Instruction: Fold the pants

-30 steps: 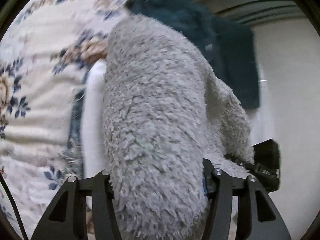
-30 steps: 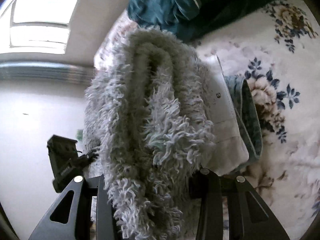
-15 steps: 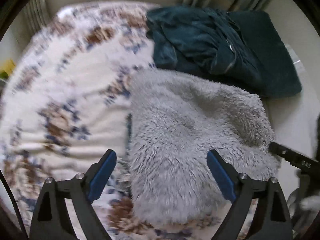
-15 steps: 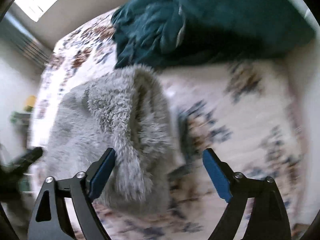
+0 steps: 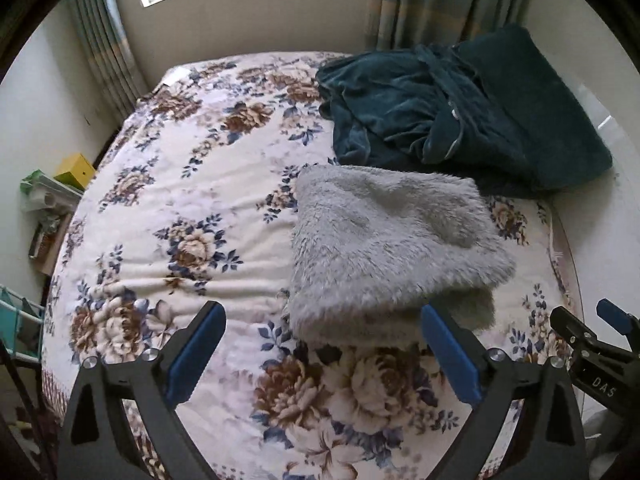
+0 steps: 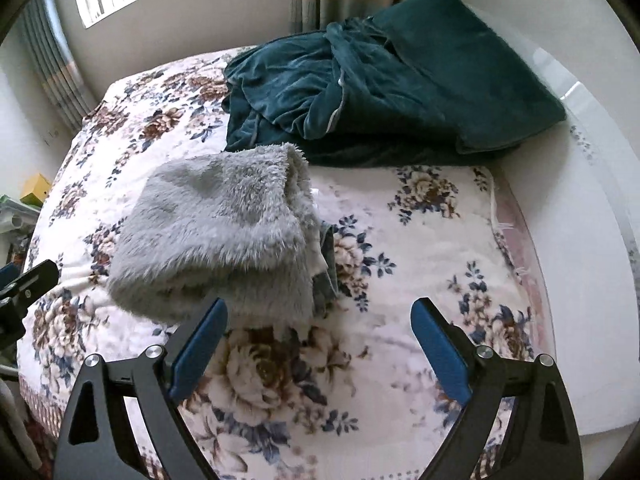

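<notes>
Grey fleece pants (image 5: 394,248), folded into a thick bundle, on the flowered bed (image 5: 176,200), just in front of the teal heap (image 5: 460,112). Another garment's edge poking out from under the right side of the bundle, seen from the right wrist view. Both released: left hand-held gripper (image 5: 320,352) spread wide and empty, right hand-held gripper (image 6: 320,350) likewise wide and empty.

Risks, as a judgement: springy pile, so top layer likely to creep or flop open with nothing pinning it; near edge looks uneven and could unroll toward the bed's foot. Careless return pass could snag fleece on a pad and drag the fold apart.

Bundle beyond and above both sets of fingertips, apart from the left pair; nearest to left hand-held gripper's right pad, and up-left of right hand-held gripper.
</notes>
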{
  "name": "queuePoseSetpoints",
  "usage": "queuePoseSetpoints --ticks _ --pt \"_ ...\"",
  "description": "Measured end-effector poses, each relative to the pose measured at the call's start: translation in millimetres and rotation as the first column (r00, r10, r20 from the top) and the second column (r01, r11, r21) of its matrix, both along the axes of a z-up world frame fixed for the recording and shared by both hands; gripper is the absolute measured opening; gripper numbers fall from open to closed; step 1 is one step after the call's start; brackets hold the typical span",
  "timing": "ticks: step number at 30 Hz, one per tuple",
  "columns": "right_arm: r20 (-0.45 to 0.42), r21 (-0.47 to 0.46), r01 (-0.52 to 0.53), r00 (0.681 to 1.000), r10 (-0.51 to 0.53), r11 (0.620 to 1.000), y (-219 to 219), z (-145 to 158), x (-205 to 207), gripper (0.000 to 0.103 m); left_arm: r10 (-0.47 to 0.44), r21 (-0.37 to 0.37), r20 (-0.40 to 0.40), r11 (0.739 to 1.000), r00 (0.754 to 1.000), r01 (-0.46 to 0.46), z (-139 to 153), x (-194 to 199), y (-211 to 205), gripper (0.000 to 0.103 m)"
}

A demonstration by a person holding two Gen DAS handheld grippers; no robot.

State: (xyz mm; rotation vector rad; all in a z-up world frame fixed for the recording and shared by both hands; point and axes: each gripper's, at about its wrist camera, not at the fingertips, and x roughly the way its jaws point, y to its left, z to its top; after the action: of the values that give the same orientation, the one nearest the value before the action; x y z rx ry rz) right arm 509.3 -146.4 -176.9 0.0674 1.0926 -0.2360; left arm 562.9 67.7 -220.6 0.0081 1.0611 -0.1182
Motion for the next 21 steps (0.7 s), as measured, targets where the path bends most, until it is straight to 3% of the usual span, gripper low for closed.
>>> queuePoseSetpoints --ticks 9,21 --pt "0.098 -0.031 -0.028 0.995 0.031 0.999 9 80 -108 0.095 0.04 0.007 0.1 0.999 0.994 -0.041 69 -101 -1 0.1" --pt "0.249 -0.047 -0.1 0.962 0.109 0.994 16 192 -275 0.095 0.103 -0.015 0.226 0.995 0.969 -0.102 157 -251 9 0.1"
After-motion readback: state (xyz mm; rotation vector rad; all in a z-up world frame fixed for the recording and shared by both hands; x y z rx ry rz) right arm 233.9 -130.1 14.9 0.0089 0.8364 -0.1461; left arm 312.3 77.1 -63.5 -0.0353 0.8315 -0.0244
